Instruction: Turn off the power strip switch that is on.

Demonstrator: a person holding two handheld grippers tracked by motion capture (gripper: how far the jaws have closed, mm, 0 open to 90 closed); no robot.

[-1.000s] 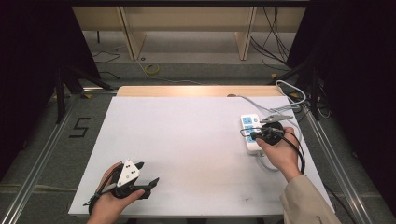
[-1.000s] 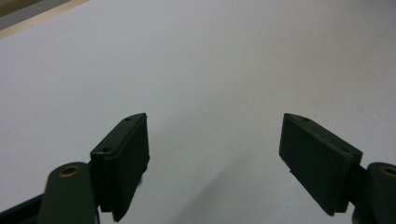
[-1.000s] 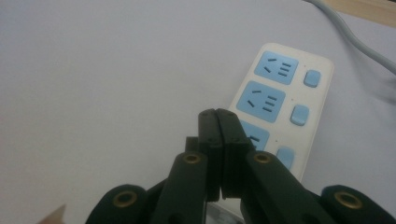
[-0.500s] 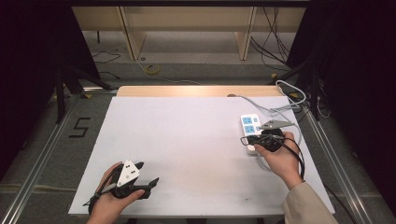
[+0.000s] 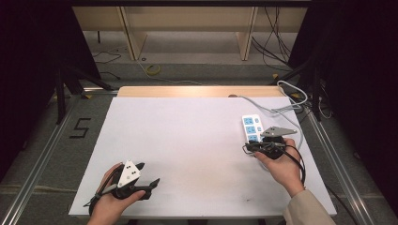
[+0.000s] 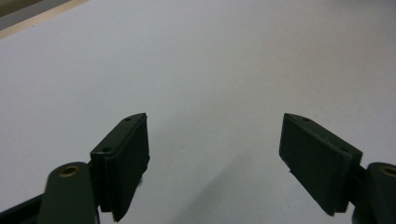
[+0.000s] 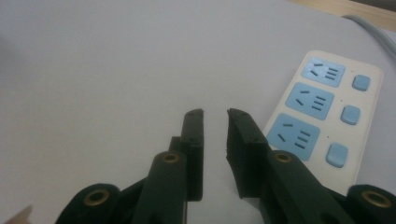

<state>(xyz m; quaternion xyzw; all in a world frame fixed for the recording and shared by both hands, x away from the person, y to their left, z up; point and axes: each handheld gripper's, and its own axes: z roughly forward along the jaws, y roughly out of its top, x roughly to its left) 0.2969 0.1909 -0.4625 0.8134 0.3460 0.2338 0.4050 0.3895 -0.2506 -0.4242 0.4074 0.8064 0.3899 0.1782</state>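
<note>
1. Risk sits mostly on the right side: the right gripper (image 5: pixel 261 147) hovers at the near end of the white power strip (image 5: pixel 250 127), its jaws drawn almost together with only a thin slit between them and nothing held. In the right gripper view the strip lies just beside the right-hand jaw. A careless sideways sweep could knock the strip askew or push it along the tabletop (image 5: pixel 187 140).
2. Cable (image 5: pixel 277 108) from the strip runs off toward the far right corner and loops there near the edge. I'd guess any tug on the strip would drag that loop, and the slack could catch on the gripper's own trailing cable by the person's wrist.
3. Jaws this narrow would not go round the strip's body; trying to grab it without spreading first would likely just shove it. Pressing a blue switch (image 7: pixel 337 155) with a closed tip seems more plausible, though a slip could hit a socket instead.
4. Left gripper (image 5: pixel 149 183) rests at the near left corner, jaws spread wide over bare tabletop, well apart from the strip. Little can go wrong there.
</note>
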